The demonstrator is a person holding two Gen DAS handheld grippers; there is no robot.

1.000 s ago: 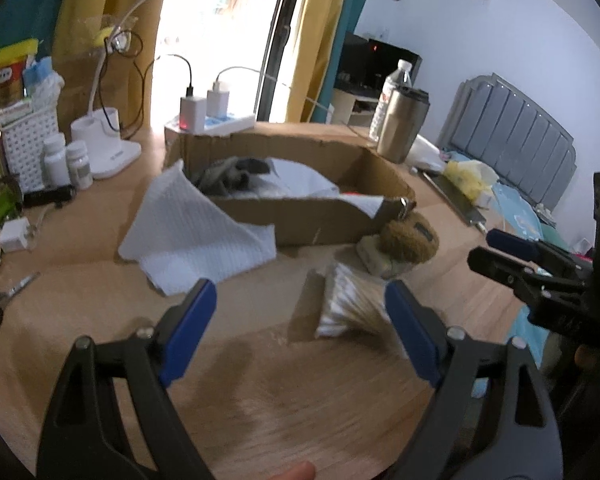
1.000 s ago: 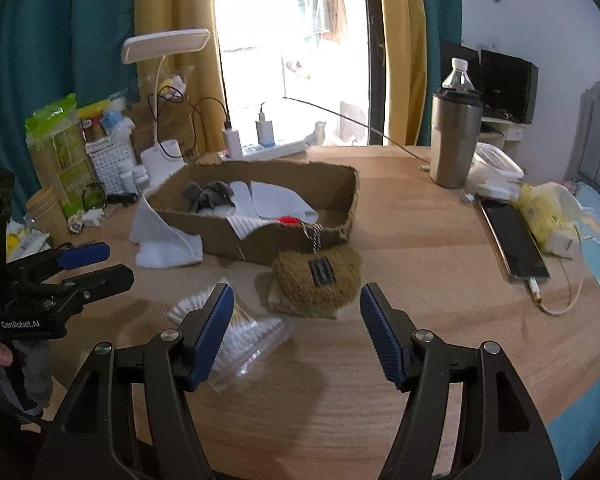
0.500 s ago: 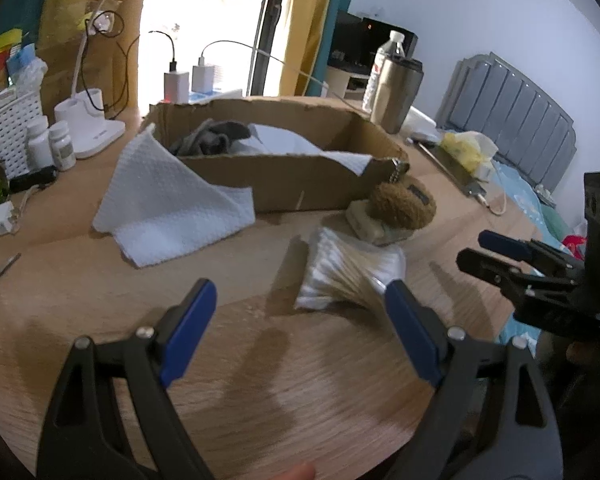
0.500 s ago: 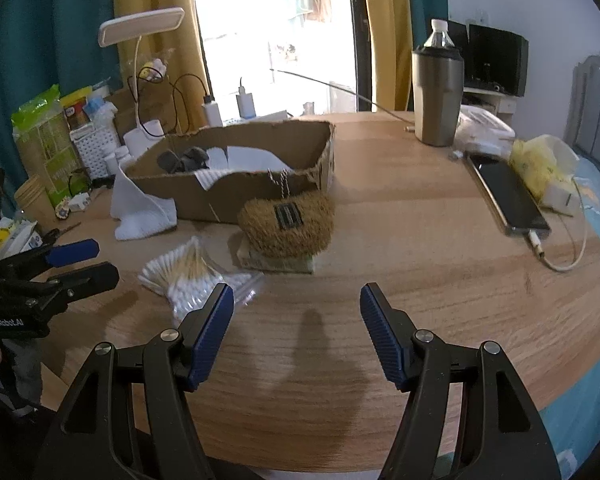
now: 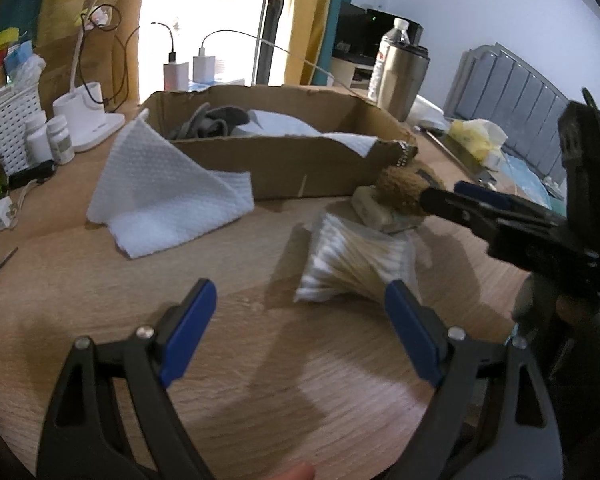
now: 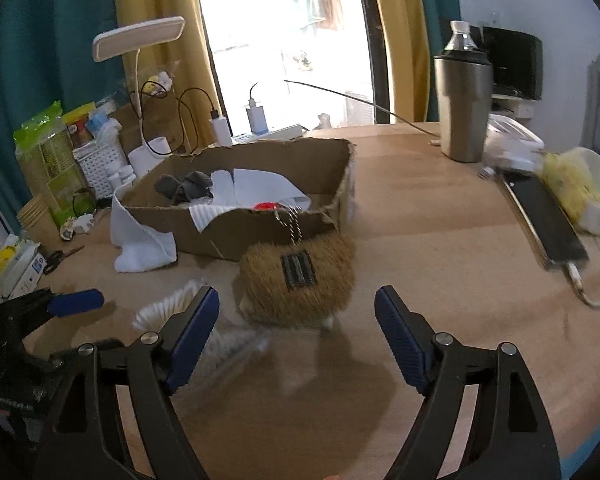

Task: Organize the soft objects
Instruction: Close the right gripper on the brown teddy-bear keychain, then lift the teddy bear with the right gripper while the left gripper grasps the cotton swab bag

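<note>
Left wrist view: the left gripper (image 5: 296, 320) stood wide apart and empty, a crinkly bag of cotton swabs (image 5: 356, 260) just ahead by its right finger.

Right wrist view: the right gripper (image 6: 296, 320), jaws opening, framed the fuzzy brown pouch (image 6: 296, 272) without touching it; it looked light and squashy, best pinched across its sides.

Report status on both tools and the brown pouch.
Left tool open, empty, near clear bag of cotton swabs. Right tool opening, lined up on brown furry pouch, not touching. Pouch outside cardboard box; path clear.
</note>
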